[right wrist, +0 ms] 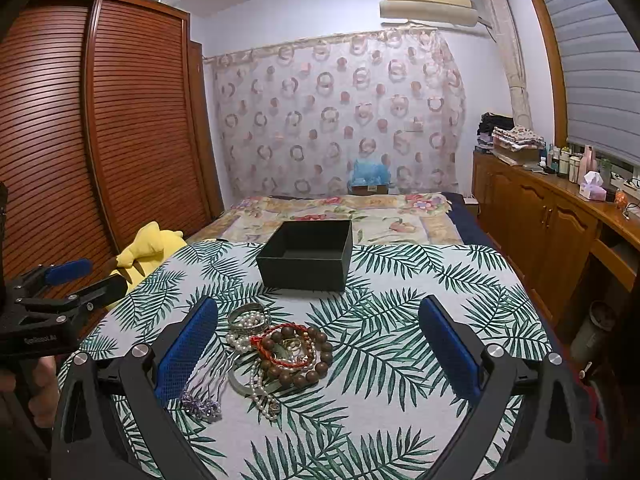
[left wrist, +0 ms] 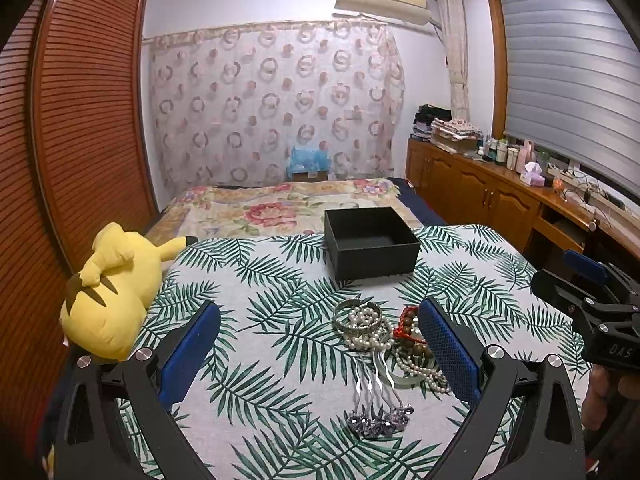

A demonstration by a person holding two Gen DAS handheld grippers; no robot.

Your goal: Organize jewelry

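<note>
Bedroom, dim light; leaf-print cloth [left wrist: 280,320] spread over a flat surface at the foot of a floral bed. Black box [left wrist: 370,242] stands open and looks empty toward the far edge of the cloth. Jewelry lies in one tangled heap nearer the cameras, well apart from the box: silver bangle [right wrist: 247,316], pearl strand [left wrist: 370,330], brown wooden bead bracelet [right wrist: 298,354], red cord bracelet [right wrist: 280,350], and a hair comb [left wrist: 378,396] with pale stones at its near end. Yellow plush toy [left wrist: 110,292] sits off the cloth's left edge.

Left gripper [left wrist: 318,354]: jaws spread wide, nothing held, above the heap. Right gripper [right wrist: 318,354]: likewise wide open and empty, heap toward its left finger.

Step, as judged: sorting not begun, approach only. Next move calls for singling out one piece, likely the bangle or comb at the heap's edge, closing on it without dragging the tangled pearls, then carrying it to the box
</note>
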